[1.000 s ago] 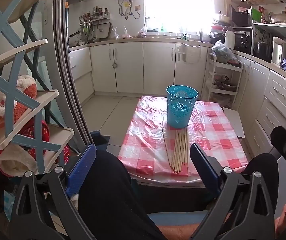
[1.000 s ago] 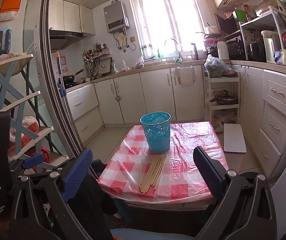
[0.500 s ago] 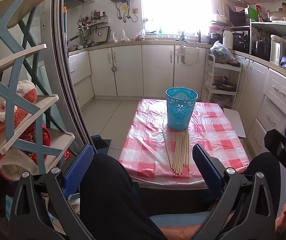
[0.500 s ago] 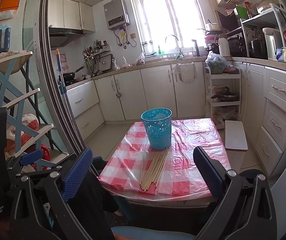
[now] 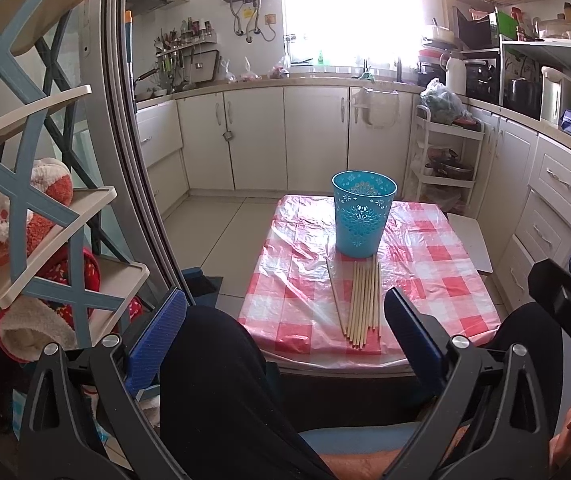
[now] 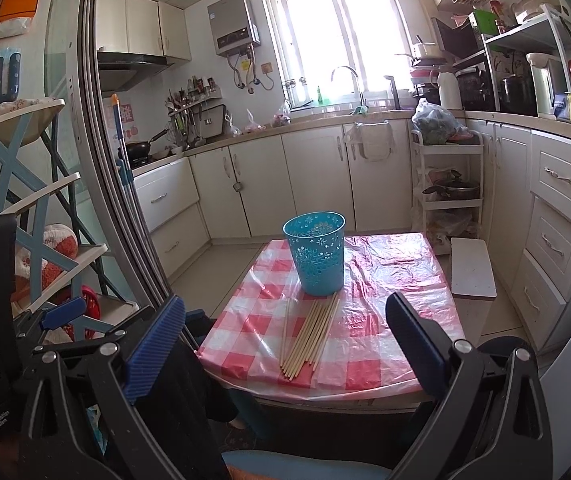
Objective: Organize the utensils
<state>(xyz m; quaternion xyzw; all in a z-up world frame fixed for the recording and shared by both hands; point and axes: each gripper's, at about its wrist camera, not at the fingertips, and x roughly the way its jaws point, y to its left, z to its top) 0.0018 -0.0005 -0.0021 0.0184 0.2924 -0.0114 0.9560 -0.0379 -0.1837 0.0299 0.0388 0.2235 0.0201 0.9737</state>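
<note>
Several wooden chopsticks (image 5: 359,304) lie side by side on the red-checked tablecloth (image 5: 437,276), near the table's front edge. A blue perforated cup (image 5: 362,213) stands upright just behind them. In the right wrist view the chopsticks (image 6: 309,334) and the cup (image 6: 316,252) show the same way. My left gripper (image 5: 285,332) is open and empty, held back from the table above a dark-clothed knee. My right gripper (image 6: 285,340) is open and empty, also short of the table. The right gripper's fingers (image 5: 557,288) show at the right edge of the left wrist view.
A blue-and-cream corner shelf (image 5: 45,216) with plush items stands at the left beside a sliding door frame (image 5: 141,184). White cabinets (image 5: 317,136) line the back and right. A white cart (image 5: 445,152) and a white board (image 6: 471,268) are right of the table.
Both grippers have risen and tilted slightly, so the table sits a little lower in view. Both stay open. Chopsticks and cup have not moved.
</note>
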